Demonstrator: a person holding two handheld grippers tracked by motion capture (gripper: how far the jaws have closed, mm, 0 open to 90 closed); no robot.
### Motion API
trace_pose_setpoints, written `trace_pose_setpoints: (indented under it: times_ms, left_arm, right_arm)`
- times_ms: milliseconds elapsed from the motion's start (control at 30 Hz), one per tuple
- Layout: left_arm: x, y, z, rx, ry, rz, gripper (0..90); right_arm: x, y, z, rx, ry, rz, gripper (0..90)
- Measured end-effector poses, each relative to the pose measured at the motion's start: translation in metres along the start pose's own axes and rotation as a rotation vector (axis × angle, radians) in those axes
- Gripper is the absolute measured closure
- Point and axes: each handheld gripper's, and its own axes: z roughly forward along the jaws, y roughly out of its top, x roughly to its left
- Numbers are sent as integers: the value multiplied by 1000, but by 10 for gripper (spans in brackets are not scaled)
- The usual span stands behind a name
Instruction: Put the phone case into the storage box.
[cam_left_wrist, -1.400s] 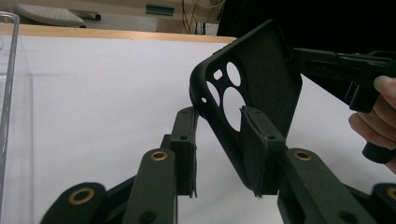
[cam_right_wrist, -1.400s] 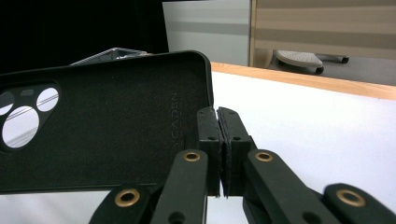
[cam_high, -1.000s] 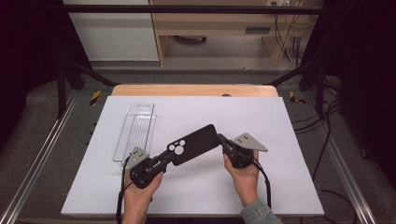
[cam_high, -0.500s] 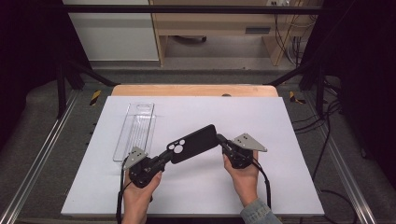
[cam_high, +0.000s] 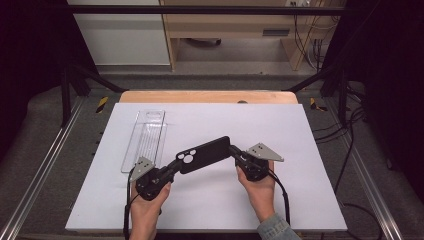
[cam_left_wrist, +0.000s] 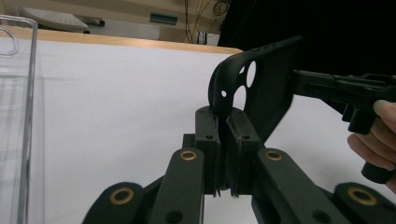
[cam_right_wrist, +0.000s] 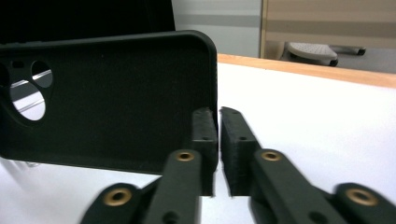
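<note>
Black phone case (cam_high: 205, 154), one, between two grippers; one clear case (cam_high: 145, 138).

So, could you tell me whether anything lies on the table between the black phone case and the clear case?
Nothing visible does: the black phone case, gripped at both ends, has only bare white table between it and the clear case.

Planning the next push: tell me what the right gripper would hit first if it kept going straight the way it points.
The right gripper already grips the black phone case by its edge. Straight on, it would likely meet the left gripper clamped on the case's far end.
</note>
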Motion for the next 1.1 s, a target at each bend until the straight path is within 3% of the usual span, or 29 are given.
trace_pose_setpoints:
  times_ms: [133,333,667,833,1100]
  left_arm:
    - [2,1,0,-10,11,0,842]
    - [8,1,-3,-26,38,-8,842]
    - [14,3,-8,-39,66,7,841]
    - [14,6,-9,-46,81,28,841]
    - [14,13,-15,-58,98,58,841]
  right_arm:
    - [1,-1,-2,-14,11,21,675]
    - [0,2,-4,-44,20,28,565]
    - [0,3,-5,-79,3,2,295]
    - [0,2,-4,-82,7,-9,229]
    - [0,4,-8,-74,7,-17,205]
